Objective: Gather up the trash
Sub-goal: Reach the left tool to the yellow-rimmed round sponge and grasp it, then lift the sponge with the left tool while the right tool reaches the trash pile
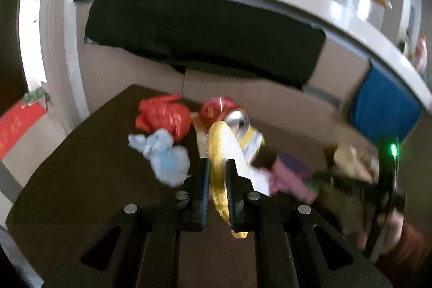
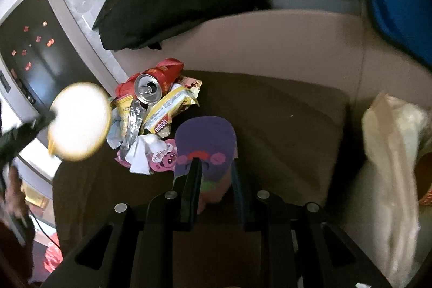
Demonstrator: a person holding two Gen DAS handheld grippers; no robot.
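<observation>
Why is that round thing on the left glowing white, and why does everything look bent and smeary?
Right wrist view: the round lid is overexposed, its face blown out white. Left wrist view: motion blur smears the red bag and blue wad. Both views: the fisheye lens curves straight edges and darkens the corners.

Your left gripper pinches a wrapper above the table. Beyond it lies the trash pile, a can on top (mouth toward you). Your right gripper clasps a carton just right of the pile.
</observation>
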